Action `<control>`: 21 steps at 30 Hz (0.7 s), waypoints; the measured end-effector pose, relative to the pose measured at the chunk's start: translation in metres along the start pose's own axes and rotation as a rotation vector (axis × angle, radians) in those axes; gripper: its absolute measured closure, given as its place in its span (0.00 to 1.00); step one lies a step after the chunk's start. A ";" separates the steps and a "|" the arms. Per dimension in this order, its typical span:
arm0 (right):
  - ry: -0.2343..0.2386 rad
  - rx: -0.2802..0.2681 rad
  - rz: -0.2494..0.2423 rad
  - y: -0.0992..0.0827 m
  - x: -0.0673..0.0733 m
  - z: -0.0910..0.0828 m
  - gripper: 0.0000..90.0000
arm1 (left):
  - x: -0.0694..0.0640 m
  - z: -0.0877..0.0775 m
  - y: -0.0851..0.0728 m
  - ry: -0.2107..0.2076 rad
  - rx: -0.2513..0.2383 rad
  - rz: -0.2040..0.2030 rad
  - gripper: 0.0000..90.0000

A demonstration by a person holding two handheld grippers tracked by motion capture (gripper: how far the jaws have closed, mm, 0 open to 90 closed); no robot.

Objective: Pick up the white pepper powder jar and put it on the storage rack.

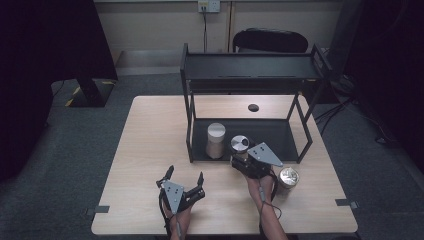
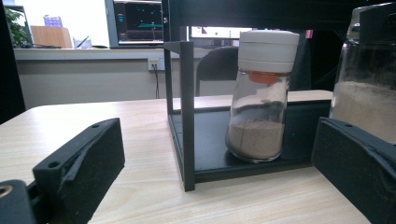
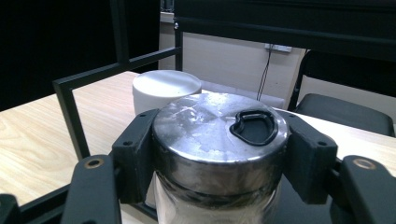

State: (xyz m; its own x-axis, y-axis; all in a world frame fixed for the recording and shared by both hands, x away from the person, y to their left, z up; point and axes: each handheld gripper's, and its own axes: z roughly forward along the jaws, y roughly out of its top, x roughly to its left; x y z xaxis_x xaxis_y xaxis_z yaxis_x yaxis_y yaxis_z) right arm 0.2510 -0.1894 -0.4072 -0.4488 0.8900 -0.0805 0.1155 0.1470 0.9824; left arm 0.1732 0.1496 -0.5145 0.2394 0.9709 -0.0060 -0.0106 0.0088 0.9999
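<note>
Three jars: right tool [image 1: 239, 159] grips one [image 1: 239, 144], left tool [image 1: 186, 178] none.

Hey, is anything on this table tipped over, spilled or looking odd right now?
Nothing stands out. The white-capped jar stands upright on the rack's bottom shelf, the metal-lidded jar sits upright in the right gripper, and a third jar stands on the table. No spill shows.
</note>
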 end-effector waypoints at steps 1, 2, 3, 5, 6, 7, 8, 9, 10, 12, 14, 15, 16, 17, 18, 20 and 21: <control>0.001 0.001 0.000 0.000 0.000 0.001 0.39 | 0.000 0.000 0.000 0.001 -0.001 0.001 0.02; -0.001 0.001 0.004 0.000 0.000 0.002 0.39 | 0.000 0.000 0.000 0.000 -0.001 0.000 0.02; -0.003 0.004 0.003 0.000 0.000 0.003 0.39 | 0.000 0.000 0.000 0.001 0.000 0.000 0.02; -0.008 0.005 0.002 0.000 0.000 0.006 0.39 | 0.000 0.000 0.000 0.001 0.000 0.000 0.02; -0.008 0.007 0.005 0.000 0.000 0.008 0.39 | 0.000 0.000 0.000 0.000 0.000 0.000 0.02; -0.010 0.008 0.006 0.000 0.000 0.009 0.39 | 0.000 0.000 0.000 0.000 0.000 0.000 0.02; -0.014 0.010 0.005 -0.001 0.000 0.011 0.39 | 0.000 0.000 0.000 0.000 0.000 0.000 0.02; -0.016 0.012 0.007 -0.001 0.000 0.012 0.39 | 0.000 0.000 0.000 0.000 0.000 0.001 0.02; -0.016 0.014 0.010 -0.001 -0.001 0.014 0.39 | 0.000 0.000 0.000 0.000 0.000 0.000 0.02; -0.023 0.016 0.017 -0.001 -0.003 0.018 0.39 | 0.000 0.000 0.000 -0.001 0.001 0.001 0.02; -0.024 0.017 0.020 -0.001 -0.003 0.019 0.39 | 0.000 0.000 0.000 0.000 0.001 0.001 0.02; -0.026 0.016 0.020 -0.001 -0.004 0.020 0.39 | 0.000 0.000 0.000 0.000 0.000 0.001 0.02; -0.029 0.019 0.020 0.000 -0.004 0.021 0.39 | 0.000 0.000 0.000 0.000 0.000 0.001 0.02; -0.029 0.021 0.021 0.000 -0.005 0.023 0.39 | 0.000 0.000 0.000 0.000 0.000 0.001 0.02; -0.032 0.022 0.022 0.000 -0.006 0.024 0.39 | 0.000 0.000 0.000 0.000 0.001 0.001 0.02; -0.039 0.023 0.020 0.000 -0.006 0.026 0.39 | 0.000 0.000 0.000 0.000 0.000 0.001 0.02; -0.040 0.026 0.022 0.001 -0.007 0.027 0.39 | 0.000 0.000 0.000 0.000 0.000 0.001 0.02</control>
State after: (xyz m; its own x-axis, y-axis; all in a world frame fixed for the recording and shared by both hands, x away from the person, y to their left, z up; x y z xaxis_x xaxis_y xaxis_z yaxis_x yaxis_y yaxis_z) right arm 0.2785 -0.1837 -0.4106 -0.4100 0.9097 -0.0662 0.1477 0.1378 0.9794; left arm 0.1732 0.1495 -0.5145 0.2395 0.9709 -0.0047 -0.0110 0.0076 0.9999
